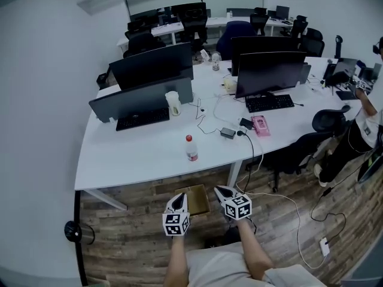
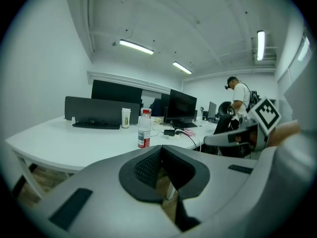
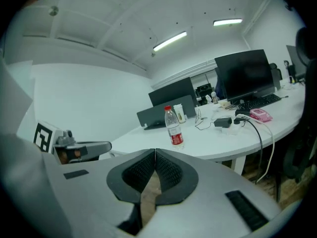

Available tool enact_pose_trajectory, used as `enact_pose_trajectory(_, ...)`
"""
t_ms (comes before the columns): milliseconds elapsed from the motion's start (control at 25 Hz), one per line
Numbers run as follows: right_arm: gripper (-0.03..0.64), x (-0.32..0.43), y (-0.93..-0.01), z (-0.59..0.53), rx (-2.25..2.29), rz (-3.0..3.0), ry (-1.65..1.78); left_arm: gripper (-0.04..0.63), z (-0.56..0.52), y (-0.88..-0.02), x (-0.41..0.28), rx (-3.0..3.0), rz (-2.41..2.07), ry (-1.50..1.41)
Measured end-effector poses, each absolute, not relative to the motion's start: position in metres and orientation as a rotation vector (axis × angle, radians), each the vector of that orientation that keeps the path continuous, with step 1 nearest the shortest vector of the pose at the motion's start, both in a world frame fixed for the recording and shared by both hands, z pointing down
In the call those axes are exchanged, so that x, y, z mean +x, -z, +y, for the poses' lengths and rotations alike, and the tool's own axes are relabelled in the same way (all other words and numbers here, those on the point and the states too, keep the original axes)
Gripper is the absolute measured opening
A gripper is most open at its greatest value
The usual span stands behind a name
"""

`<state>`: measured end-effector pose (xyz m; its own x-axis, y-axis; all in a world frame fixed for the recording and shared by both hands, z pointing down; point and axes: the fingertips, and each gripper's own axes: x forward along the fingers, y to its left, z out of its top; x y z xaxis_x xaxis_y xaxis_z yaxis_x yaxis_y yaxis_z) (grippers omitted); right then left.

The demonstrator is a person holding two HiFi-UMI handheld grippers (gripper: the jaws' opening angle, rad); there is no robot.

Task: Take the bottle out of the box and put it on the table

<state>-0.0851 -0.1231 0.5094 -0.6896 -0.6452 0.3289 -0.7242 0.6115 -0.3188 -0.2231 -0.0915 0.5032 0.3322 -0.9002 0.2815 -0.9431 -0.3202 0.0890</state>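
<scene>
- Head view: the big white table (image 1: 137,154) fills the middle of the scene. Monitors, keyboards and cables lie on its far part, and the strip along its near edge is mostly bare.
- A brown cardboard box (image 1: 200,202) stands on the wooden floor, just in front of the near edge of the table. It is partly hidden behind the two grippers, and I cannot see what is inside it.
- The left gripper (image 1: 178,198) is held low and close to the person, at the left side of the box. In the left gripper view its jaws are pressed together, with nothing between them.
- The right gripper (image 1: 223,191) is just beside it, at the right side of the box. Its jaws also meet tip against tip, and they are empty.
- The bottle (image 1: 191,147) is clear, with a red cap and a red label. It stands upright on the table, close to the near edge and apart from both grippers and from the box.
- In my judgement the putting-down step is finished and the task looks complete. The next move asks only to keep both grippers away from the bottle, so that it is not knocked over.
</scene>
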Motion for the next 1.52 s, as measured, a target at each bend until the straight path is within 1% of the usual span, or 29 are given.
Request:
enact_pose_trajectory(120,0.040,-0.089,-0.506,-0.122,1.126,-2.685,-0.684,0.015,-0.091,-0.505,-0.220,2.407,-1.671,-0.343)
enact_pose_trajectory(400,0.040,-0.098,-0.503,-0.118,1.080,-2.689,-0.642,0.015,-0.092,-0.499,-0.222,2.391,-1.668,-0.302)
enact_pose_trajectory(720,0.040,-0.089,-0.511,-0.113,1.113,-2.656,-0.637,0.015,-0.085,-0.511,-0.215,2.374,-1.646,-0.305)
enact_pose_trajectory(1520,0.040,-0.082,-0.513,-0.115,1.144,-2.622,-0.592,0.015,-0.087,-0.503,-0.215,2.370,-1.660,-0.277)
